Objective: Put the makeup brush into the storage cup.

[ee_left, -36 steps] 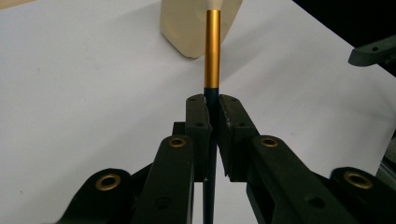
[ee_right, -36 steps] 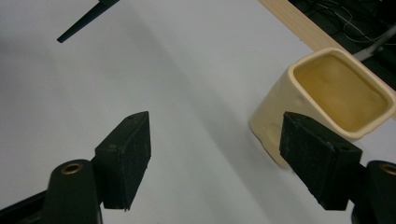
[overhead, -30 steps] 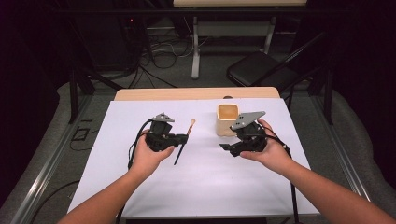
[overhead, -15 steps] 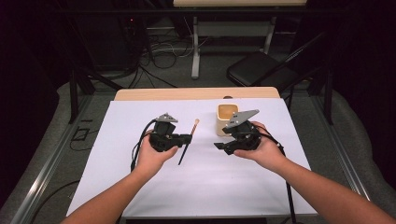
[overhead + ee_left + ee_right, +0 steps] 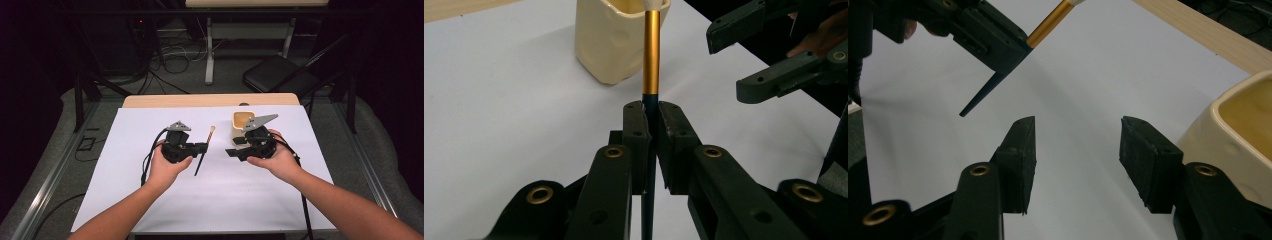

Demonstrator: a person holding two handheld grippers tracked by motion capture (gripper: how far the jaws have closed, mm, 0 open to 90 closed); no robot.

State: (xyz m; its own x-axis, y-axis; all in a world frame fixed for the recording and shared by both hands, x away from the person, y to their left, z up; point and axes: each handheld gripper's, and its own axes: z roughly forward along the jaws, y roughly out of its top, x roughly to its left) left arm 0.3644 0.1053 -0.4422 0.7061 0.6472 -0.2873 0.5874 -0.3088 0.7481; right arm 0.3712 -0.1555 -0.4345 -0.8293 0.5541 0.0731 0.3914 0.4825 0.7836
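Dark floor, loose cables and a black chair (image 5: pixel 280 75) surround a bench (image 5: pixel 210 100) covered by a white sheet (image 5: pixel 225 200), with a strip of bare wood showing along its far edge. From the high view, 2 forearms come in from the bottom, each hand carrying a black gripper. The left gripper (image 5: pixel 200 148) sits left of the middle of the sheet, and its fingers (image 5: pixel 639 130) are clamped tight on a thin brush (image 5: pixel 204 151), gripping the dark handle just below the gold ferrule. The brush is held off the sheet, its pale tip angled toward the far side of the bench and its dark pointed end angled back toward the person. In the left gripper view the gold ferrule rises straight up from the closed fingers, in line with a cream cup (image 5: pixel 616 40) behind it. That cup (image 5: pixel 242 125) stands upright on the sheet, near the far right, just behind the right gripper (image 5: pixel 234 147). The right gripper's fingers (image 5: pixel 1020 150) stand apart with nothing between them; they have just been closing. In the right gripper view the cup's rim (image 5: pixel 1238 110) is at the right edge, beside the right-hand finger, and the brush held by the other gripper crosses the upper left.
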